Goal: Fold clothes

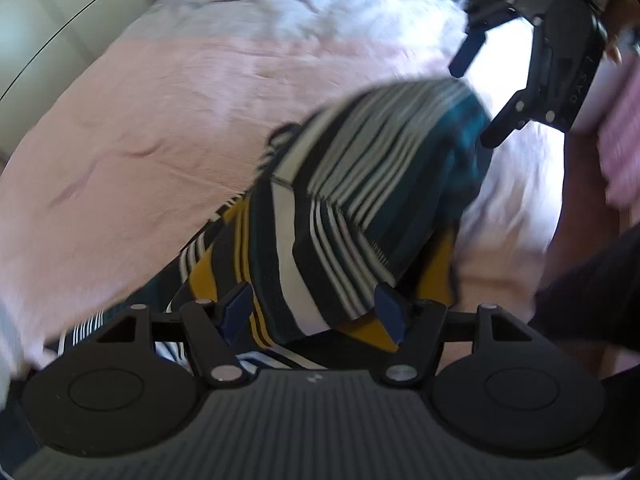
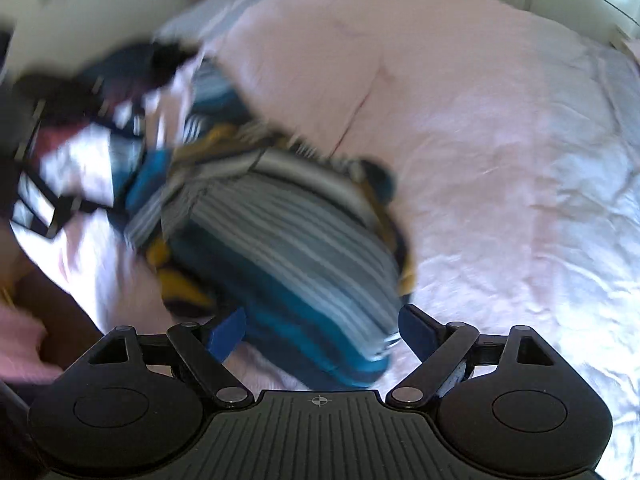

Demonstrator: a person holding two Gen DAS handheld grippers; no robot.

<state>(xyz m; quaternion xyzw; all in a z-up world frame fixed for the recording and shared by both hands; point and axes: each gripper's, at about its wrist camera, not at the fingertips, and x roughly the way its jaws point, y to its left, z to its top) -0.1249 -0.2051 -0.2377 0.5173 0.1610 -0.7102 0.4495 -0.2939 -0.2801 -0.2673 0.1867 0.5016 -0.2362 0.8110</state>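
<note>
Both grippers, left (image 1: 314, 312) and right (image 2: 320, 334), stand released over a bunched striped garment (image 1: 360, 200) dropped on the pink bedspread (image 1: 140, 120); spreading it flat likely comes next.

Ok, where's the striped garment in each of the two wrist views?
Left wrist view: the striped garment fills the lower centre, just ahead of the tongs.
Right wrist view: the striped garment lies centre-left, reaching down between the tongs.
Shared landmark: the pink bedsheet under it.
</note>
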